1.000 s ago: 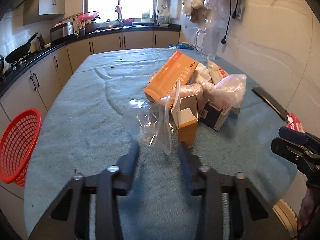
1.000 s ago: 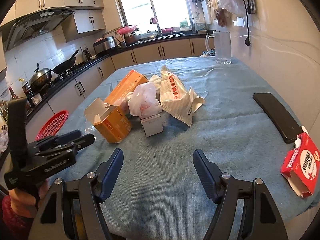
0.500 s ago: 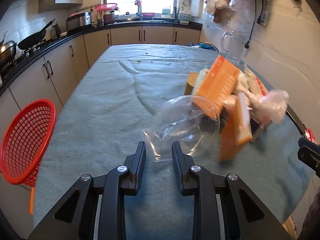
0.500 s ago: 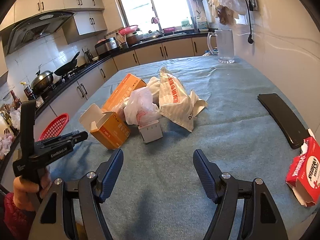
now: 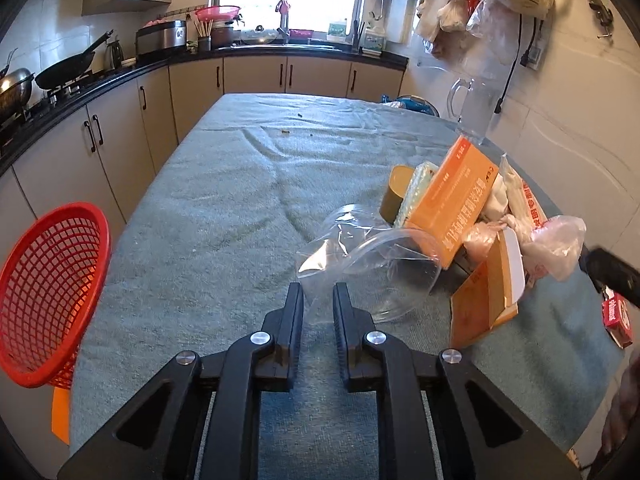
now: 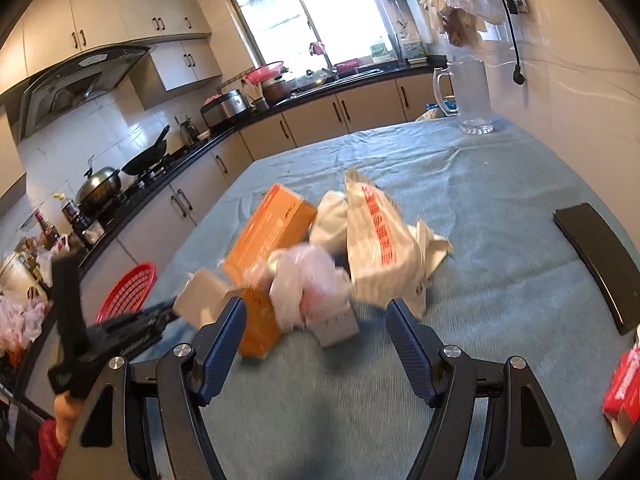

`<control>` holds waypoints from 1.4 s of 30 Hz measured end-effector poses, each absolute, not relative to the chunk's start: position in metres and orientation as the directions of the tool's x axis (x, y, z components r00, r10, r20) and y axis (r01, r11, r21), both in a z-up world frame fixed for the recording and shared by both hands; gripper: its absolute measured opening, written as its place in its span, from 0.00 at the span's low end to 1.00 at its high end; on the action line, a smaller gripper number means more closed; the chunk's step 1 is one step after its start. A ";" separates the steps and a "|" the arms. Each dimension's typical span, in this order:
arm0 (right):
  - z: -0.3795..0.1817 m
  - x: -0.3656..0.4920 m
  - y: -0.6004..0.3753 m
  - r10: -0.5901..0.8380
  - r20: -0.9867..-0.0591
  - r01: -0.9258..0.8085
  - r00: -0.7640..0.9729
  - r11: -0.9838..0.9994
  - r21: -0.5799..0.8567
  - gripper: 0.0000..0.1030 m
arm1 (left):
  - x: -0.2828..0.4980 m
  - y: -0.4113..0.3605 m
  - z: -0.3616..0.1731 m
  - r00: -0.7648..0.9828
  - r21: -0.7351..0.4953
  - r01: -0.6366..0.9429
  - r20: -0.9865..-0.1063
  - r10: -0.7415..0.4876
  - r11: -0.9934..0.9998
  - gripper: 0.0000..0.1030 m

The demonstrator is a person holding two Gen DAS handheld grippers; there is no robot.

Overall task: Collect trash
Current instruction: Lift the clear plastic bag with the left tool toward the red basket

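Left hand-held gripper (image 5: 318,300) has just closed on the clear plastic bag (image 5: 360,264) (a second ago its fingers stood apart), so we have our first trash in hand above the desk (image 5: 224,208). Right hand-held gripper (image 6: 316,336), its wide jaws narrowing slightly, holds nothing before the trash pile (image 6: 320,256); we judge the red basket (image 5: 48,292) comes next.

My left wrist camera looks forward and down along my left gripper (image 5: 318,300) from the near end of the table (image 5: 224,184), close above the cloth, facing the window, with the red basket (image 5: 48,292) at its left edge. My right wrist camera looks along my right gripper (image 6: 314,320) from further right, angled toward the stove. Both share the trash pile (image 6: 320,252), the orange box (image 5: 460,204), the basket and the glass pitcher (image 6: 470,96).
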State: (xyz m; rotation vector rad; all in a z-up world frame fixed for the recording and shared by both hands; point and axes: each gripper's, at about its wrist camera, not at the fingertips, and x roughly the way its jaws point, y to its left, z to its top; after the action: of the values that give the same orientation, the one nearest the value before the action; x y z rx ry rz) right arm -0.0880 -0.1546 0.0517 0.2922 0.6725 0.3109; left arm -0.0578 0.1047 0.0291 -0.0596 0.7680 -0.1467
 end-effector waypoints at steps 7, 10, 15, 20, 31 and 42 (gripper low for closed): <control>0.045 -0.061 -0.140 0.354 -0.592 -0.188 0.724 0.927 0.325 0.36 | -0.051 0.106 0.031 0.701 -0.105 0.117 -0.696 -0.157 0.988 0.13; 0.045 -0.063 -0.136 0.338 -0.589 -0.192 0.734 0.935 0.297 0.25 | -0.048 0.105 0.031 0.695 -0.107 0.101 -0.704 -0.147 0.989 0.23; 0.046 -0.070 -0.137 0.331 -0.575 -0.197 0.748 0.938 0.285 0.21 | -0.042 0.107 0.030 0.692 -0.115 0.095 -0.707 -0.149 0.989 0.22; 0.052 -0.077 -0.145 0.347 -0.540 -0.197 0.767 0.928 0.317 0.20 | -0.048 0.112 0.035 0.717 -0.112 0.077 -0.684 -0.133 0.991 0.15; 0.075 -0.090 -0.153 0.355 -0.480 -0.206 0.803 0.920 0.335 0.19 | -0.062 0.121 0.056 0.758 -0.132 0.067 -0.638 -0.136 0.989 0.15; 0.094 -0.102 -0.144 0.388 -0.434 -0.248 0.813 0.905 0.345 0.19 | -0.082 0.141 0.080 0.798 -0.137 0.046 -0.591 -0.119 0.989 0.15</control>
State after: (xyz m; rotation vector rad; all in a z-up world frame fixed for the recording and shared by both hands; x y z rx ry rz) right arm -0.1024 -0.1443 0.0945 0.2806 0.5203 0.3443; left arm -0.0823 0.1413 0.0801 -0.1179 0.6410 -0.0889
